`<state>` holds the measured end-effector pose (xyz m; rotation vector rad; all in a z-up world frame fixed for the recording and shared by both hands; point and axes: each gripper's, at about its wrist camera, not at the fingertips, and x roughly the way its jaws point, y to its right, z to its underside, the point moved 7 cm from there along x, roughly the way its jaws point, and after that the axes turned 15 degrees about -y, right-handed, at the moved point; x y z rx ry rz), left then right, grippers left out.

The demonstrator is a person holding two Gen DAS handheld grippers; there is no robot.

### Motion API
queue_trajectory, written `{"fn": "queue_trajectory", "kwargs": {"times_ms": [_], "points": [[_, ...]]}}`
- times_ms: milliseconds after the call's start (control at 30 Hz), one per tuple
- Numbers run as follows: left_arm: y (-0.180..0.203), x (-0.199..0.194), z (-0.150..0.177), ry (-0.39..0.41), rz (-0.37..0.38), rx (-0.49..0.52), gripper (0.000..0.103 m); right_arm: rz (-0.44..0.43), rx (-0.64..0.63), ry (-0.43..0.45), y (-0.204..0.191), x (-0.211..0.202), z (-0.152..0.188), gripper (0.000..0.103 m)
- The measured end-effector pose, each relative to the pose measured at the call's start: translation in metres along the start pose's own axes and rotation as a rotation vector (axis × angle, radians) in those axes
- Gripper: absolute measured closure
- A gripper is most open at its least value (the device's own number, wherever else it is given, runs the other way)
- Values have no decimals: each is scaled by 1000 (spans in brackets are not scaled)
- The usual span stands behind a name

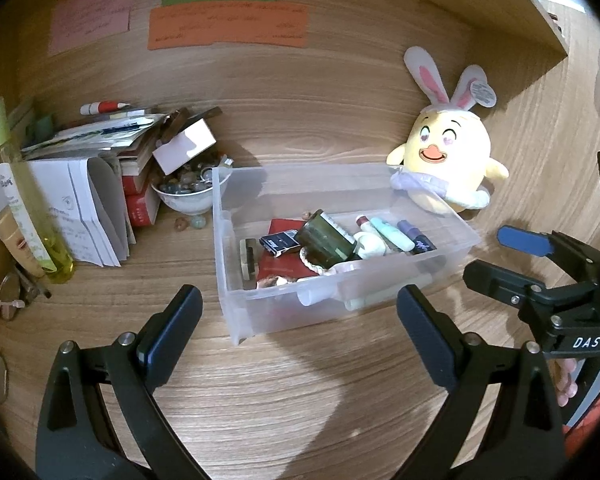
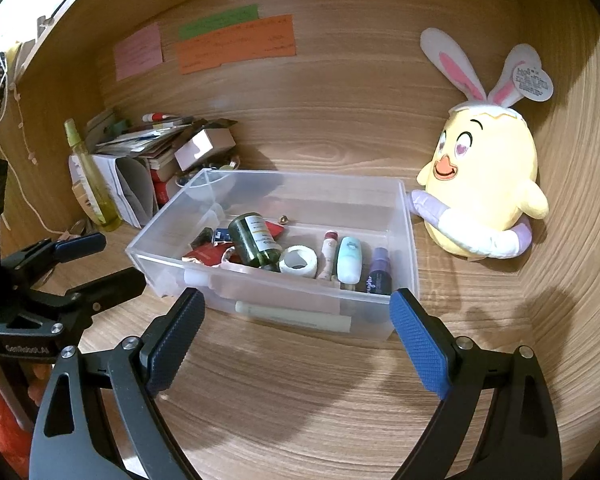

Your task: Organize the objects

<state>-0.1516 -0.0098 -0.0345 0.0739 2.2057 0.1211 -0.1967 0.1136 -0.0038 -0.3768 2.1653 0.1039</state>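
A clear plastic bin (image 1: 228, 248) (image 2: 404, 240) stands on the wooden desk. Inside lie a dark green bottle (image 1: 324, 238) (image 2: 256, 242), a white tape roll (image 2: 299, 262), a mint tube (image 2: 349, 260), a purple tube (image 2: 378, 276), a black card pack (image 1: 279, 243) and a red booklet (image 1: 284, 264). My left gripper (image 1: 300, 312) hovers open just before the bin's near wall, nothing between its fingers. My right gripper (image 2: 298, 312) is open too, in front of the bin's long side, and it also shows at the right of the left wrist view (image 1: 496, 256).
A yellow plush chick with bunny ears (image 1: 448, 160) (image 2: 484, 184) leans against the back wall right of the bin. Left of the bin sit a bowl of pebbles (image 1: 188, 192), stacked books and papers (image 1: 100, 184), a yellow-green spray bottle (image 1: 32, 200) and glasses (image 1: 12, 292). Bare desk lies in front.
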Motion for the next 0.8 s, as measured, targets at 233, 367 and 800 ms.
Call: {"fn": "queue_trajectory", "kwargs": {"times_ms": [233,367,800], "points": [[3,2,0,-14,17,8,4,0,0,-1,0,1,-1,11],[4,2,0,-13,16,11,4,0,3,-1,0,1,-1,10],[6,-2,1,9,3,37,4,-4,4,-9,1,4,0,10]]}}
